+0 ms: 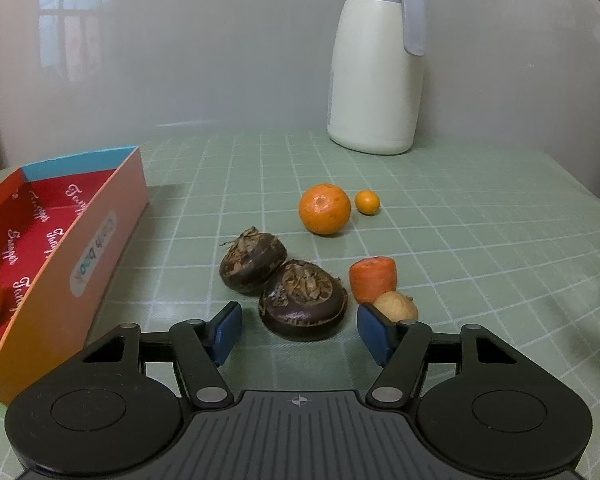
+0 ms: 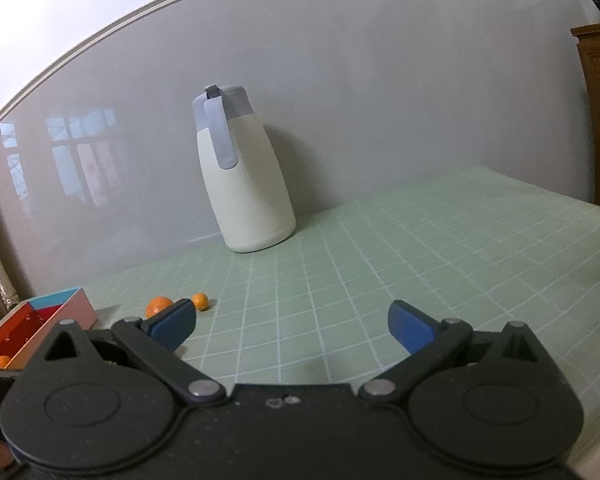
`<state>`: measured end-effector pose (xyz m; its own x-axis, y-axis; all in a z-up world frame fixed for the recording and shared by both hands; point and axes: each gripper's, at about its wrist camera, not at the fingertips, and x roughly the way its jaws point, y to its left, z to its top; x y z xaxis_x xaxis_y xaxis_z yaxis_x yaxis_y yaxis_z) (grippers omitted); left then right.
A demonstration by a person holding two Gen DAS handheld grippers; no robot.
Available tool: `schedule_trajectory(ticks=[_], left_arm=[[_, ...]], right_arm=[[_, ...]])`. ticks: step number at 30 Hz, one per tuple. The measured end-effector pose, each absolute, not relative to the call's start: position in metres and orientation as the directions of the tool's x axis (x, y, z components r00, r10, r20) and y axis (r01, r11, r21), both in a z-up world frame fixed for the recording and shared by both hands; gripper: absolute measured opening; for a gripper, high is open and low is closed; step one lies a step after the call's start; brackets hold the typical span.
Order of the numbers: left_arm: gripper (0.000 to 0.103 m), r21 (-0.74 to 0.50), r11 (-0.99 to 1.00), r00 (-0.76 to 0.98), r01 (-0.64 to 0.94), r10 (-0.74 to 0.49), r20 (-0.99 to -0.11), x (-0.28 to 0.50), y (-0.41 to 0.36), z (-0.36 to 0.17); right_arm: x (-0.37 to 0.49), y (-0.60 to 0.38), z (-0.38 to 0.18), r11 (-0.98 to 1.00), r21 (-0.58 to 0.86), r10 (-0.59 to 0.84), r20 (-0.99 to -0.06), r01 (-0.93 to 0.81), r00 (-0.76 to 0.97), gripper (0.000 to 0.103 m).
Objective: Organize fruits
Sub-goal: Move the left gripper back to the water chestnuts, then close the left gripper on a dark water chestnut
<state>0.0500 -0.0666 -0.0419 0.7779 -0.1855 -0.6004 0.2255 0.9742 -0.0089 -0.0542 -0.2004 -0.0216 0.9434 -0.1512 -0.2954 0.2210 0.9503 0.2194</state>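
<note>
Water chestnut (image 1: 303,305) is positioned on the table (image 1: 460,240) between the spread blue pads of the left gripper (image 1: 300,330), untouched. The right gripper (image 2: 292,326) is held wide, empty.

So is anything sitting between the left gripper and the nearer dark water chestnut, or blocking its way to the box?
Nothing visible does. The left gripper is open with the nearer water chestnut right between its fingers. The second water chestnut touches it at the back left. The mat toward the box on the left looks bare.
</note>
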Motion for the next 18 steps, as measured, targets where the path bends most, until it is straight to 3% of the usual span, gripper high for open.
schedule_trajectory(ticks=[3, 18], left_arm=[[0.055, -0.014, 0.974, 0.777, 0.225, -0.188, -0.6, 0.0526, -0.0679, -0.0414], [0.049, -0.018, 0.975, 0.783, 0.223, -0.19, -0.592, 0.0544, -0.0709, -0.0413]], right_arm=[[-0.0548, -0.2021, -0.0218, 0.949, 0.226, -0.15, -0.296, 0.222, 0.943, 0.103], [-0.054, -0.2039, -0.0207, 0.947, 0.228, -0.157, -0.293, 0.228, 0.943, 0.103]])
